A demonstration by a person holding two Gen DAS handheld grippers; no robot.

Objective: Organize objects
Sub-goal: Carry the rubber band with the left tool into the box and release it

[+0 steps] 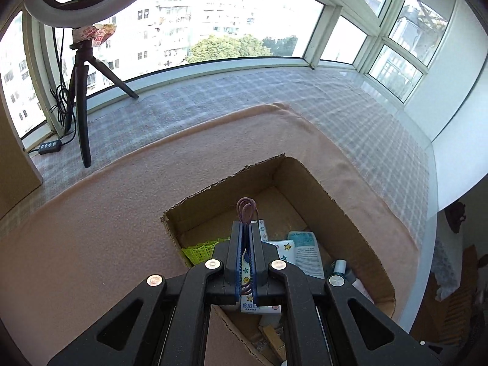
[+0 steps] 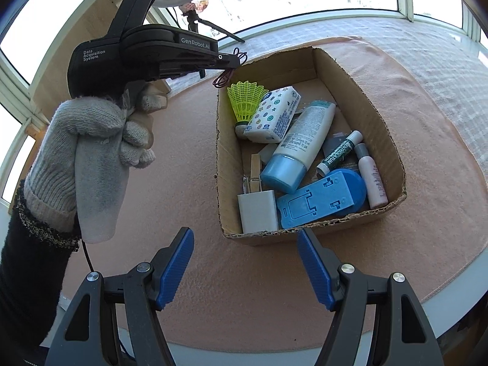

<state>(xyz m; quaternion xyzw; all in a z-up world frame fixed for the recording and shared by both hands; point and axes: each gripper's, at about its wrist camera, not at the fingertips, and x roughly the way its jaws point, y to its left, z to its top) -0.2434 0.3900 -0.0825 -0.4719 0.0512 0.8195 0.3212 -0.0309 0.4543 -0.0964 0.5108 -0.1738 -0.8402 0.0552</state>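
Note:
My left gripper (image 1: 247, 224) is shut on a loop of thin purple hair ties (image 1: 245, 208) and holds it above the near left corner of a cardboard box (image 1: 308, 170). The right wrist view shows the left gripper (image 2: 234, 58) with the hair ties (image 2: 224, 77) dangling over the box (image 2: 384, 140). The box holds a yellow shuttlecock (image 2: 245, 100), a tissue pack (image 2: 274, 114), a lotion tube (image 2: 302, 140), a blue stand (image 2: 323, 198), a white charger (image 2: 257, 212) and small bottles. My right gripper (image 2: 245, 265) is open and empty, in front of the box.
The box sits on a pink cloth (image 1: 106, 213) over a checked mat on a window ledge. A ring light tripod (image 1: 80, 91) with a cable stands at the far left. The ledge edge (image 2: 451, 311) runs close on the right.

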